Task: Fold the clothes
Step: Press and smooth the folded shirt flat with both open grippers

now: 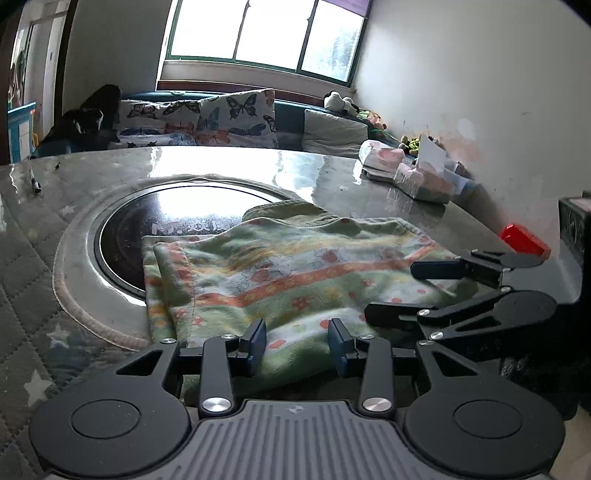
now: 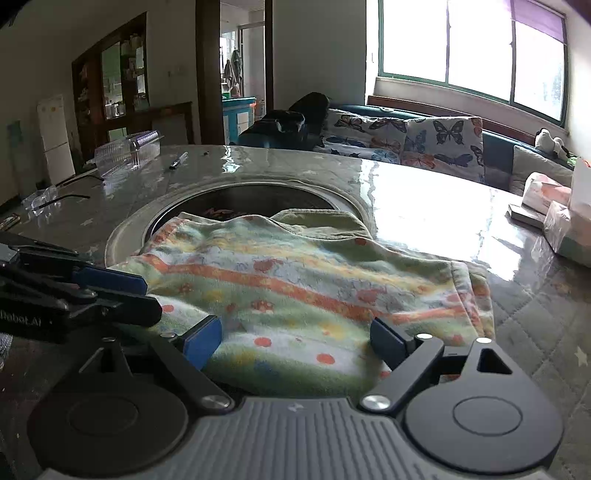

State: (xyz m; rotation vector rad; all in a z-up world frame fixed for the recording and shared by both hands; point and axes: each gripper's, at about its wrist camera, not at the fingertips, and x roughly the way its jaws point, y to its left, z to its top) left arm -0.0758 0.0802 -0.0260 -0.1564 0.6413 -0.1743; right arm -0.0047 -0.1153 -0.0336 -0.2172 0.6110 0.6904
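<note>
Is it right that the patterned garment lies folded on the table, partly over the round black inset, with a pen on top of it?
Not quite. The pen lies on the bare table, apart from the garment, as the right wrist view shows. The garment does lie folded, partly over the inset.

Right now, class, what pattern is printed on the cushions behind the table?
Butterflies, in dark blue and orange on white. The cushions show best in the right wrist view.

Daylight from the blown-out green-framed window (image 1: pixel 266 33) glares on the glossy grey counter (image 2: pixel 424 206); fisheye edges bend, corners darken.
</note>
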